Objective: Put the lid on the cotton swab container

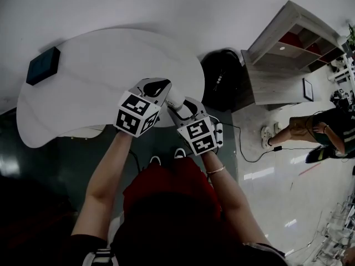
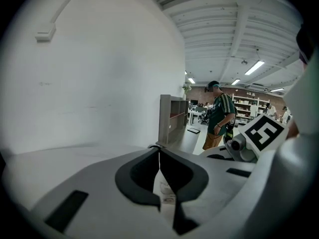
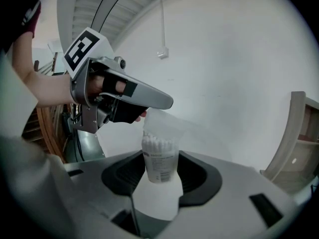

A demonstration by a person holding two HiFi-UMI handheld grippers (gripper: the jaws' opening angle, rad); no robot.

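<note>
Right gripper (image 3: 160, 180) jaws clamp cotton swab container (image 3: 159, 161) upright; left gripper (image 2: 159, 156) jaws pinch clear lid (image 3: 169, 126), tilted over container top.

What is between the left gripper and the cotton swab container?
The clear lid, pinched by the left gripper and tilted over the cotton swab container. The right gripper view shows it.

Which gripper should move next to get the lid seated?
Left gripper, likely: it holds the lid just over the cotton swab container, which the right gripper clamps upright and need only steady.
</note>
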